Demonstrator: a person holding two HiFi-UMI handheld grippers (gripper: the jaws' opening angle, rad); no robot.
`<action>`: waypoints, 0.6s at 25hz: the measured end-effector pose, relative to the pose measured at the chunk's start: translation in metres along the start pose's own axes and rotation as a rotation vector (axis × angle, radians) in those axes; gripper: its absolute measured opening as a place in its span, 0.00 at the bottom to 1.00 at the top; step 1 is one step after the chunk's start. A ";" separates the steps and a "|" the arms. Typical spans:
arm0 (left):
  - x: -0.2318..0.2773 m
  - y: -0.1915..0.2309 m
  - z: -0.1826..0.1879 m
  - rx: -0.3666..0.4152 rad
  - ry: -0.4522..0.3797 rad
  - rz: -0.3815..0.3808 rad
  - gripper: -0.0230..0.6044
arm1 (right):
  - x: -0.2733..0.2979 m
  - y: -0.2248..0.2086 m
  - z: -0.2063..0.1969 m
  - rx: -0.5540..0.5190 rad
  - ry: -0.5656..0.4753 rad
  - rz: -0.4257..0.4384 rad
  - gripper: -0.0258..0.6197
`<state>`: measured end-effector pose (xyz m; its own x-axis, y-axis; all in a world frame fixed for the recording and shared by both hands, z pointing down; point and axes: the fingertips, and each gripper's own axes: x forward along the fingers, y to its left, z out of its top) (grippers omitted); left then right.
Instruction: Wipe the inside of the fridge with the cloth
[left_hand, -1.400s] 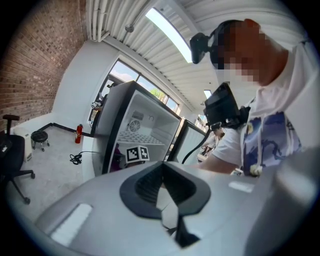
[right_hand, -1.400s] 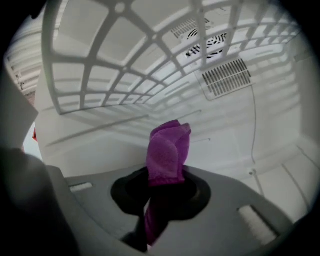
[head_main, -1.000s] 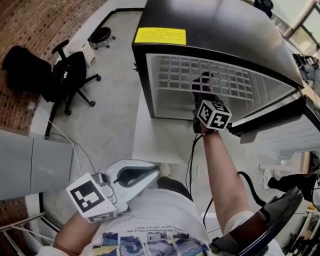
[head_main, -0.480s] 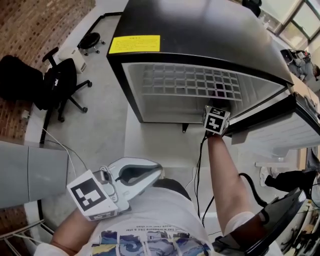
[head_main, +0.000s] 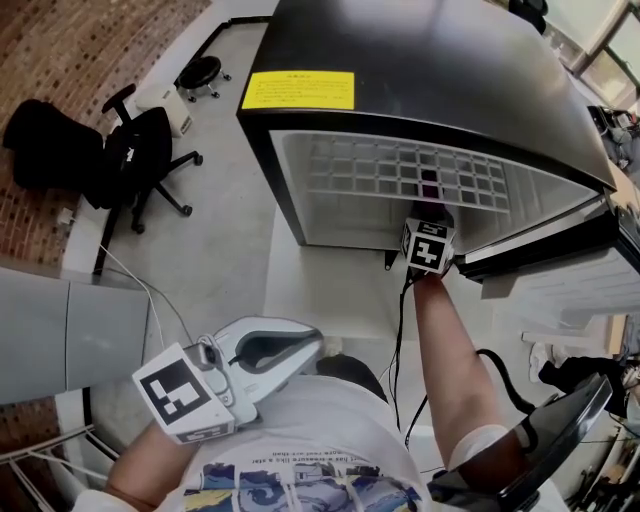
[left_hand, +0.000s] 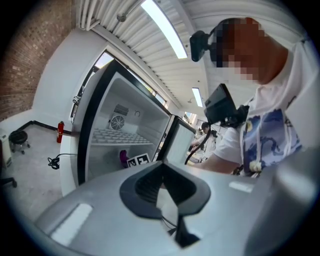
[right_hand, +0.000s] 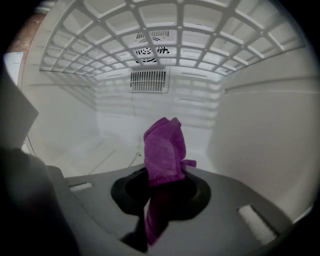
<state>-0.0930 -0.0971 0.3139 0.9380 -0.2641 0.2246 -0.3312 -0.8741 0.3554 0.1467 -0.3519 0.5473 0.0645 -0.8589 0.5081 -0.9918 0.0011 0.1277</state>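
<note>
The black fridge (head_main: 420, 60) stands open, its white inside (right_hand: 90, 125) spanned by a wire shelf (right_hand: 175, 30). My right gripper (head_main: 428, 222) reaches in under that shelf at the right side, close to the right wall (right_hand: 265, 130). It is shut on a purple cloth (right_hand: 164, 150), which sticks up out of the jaws and shows through the shelf (head_main: 428, 183). The cloth hangs free of the back wall. My left gripper (head_main: 310, 348) is held by my chest, well outside the fridge; its jaws (left_hand: 163, 167) are shut with nothing between them.
The fridge door (head_main: 560, 265) hangs open at the right. The fridge sits on a white base (head_main: 320, 290). A black office chair (head_main: 130, 150) and a stool (head_main: 200, 70) stand on the floor to the left. A cable (head_main: 395, 330) runs down beside my right arm.
My right gripper has carried the cloth from the middle of the fridge opening over to its right side. The left gripper has stayed by my chest.
</note>
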 end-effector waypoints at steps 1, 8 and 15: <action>-0.001 0.000 0.000 -0.002 -0.002 0.003 0.05 | 0.000 0.005 0.001 0.000 -0.002 0.009 0.12; -0.009 0.003 -0.003 -0.010 -0.007 0.020 0.05 | 0.002 0.038 0.007 -0.006 -0.012 0.081 0.12; -0.020 0.004 -0.005 -0.018 -0.013 0.039 0.05 | 0.003 0.077 0.013 -0.005 -0.015 0.161 0.12</action>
<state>-0.1130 -0.0929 0.3153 0.9256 -0.3031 0.2266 -0.3690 -0.8556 0.3629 0.0690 -0.3613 0.5473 -0.0973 -0.8546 0.5100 -0.9886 0.1421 0.0495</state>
